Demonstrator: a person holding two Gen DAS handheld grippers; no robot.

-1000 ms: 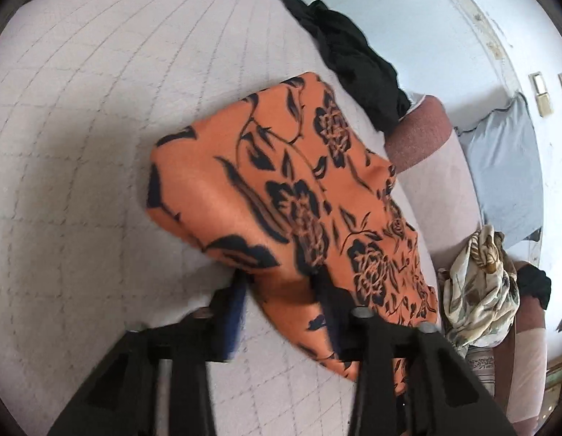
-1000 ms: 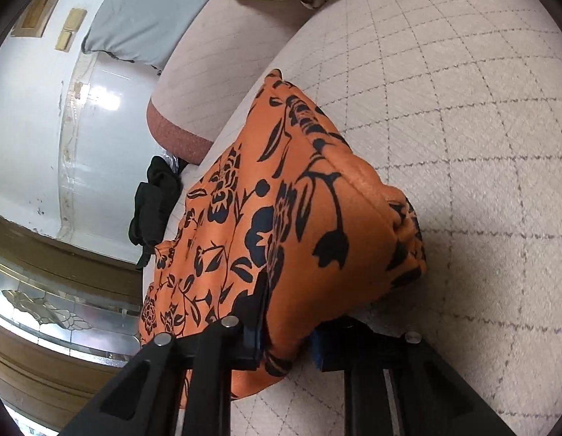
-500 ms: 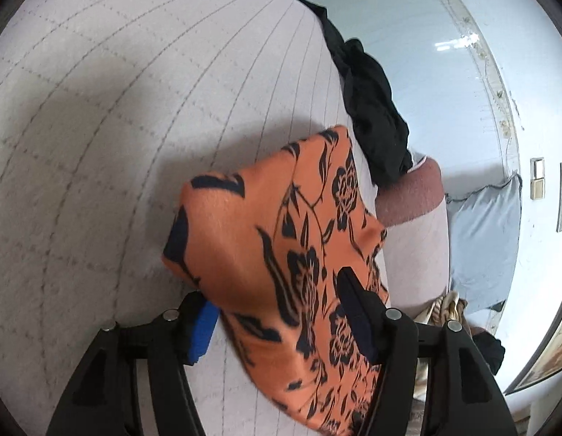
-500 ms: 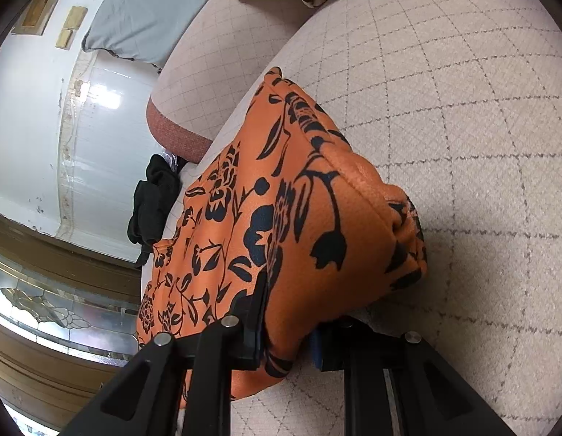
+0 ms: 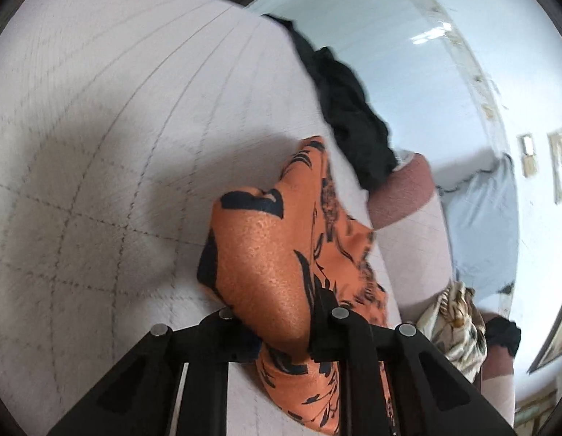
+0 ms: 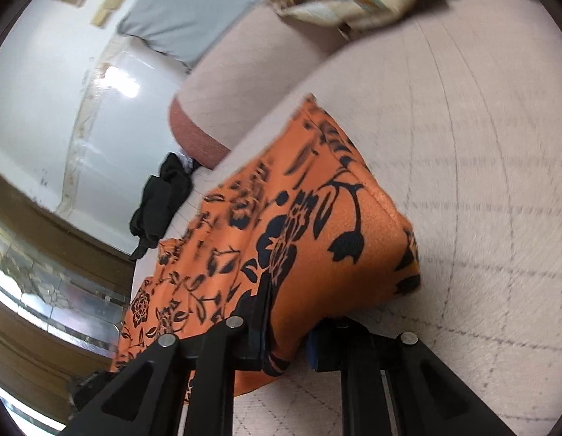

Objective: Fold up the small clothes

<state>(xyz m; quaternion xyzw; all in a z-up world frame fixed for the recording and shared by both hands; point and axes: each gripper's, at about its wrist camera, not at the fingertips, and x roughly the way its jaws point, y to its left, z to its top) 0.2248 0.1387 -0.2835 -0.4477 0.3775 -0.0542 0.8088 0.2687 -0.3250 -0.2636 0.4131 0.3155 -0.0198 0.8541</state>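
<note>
Pale quilted sofa [image 5: 99, 145] with rust-trimmed arm [image 5: 400, 189] — glossy white wall [image 6: 37, 101], grey cushion [image 6: 186, 18] behind

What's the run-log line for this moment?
left tongs: just closed on orange floral garment | right tongs: gripping it | black clothes: untouched

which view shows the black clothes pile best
The left wrist view: the black clothes pile lies large and unblocked on the sofa edge beyond the orange cloth. The right wrist view shows the black clothes pile only small and far off, left of the orange cloth.
</note>
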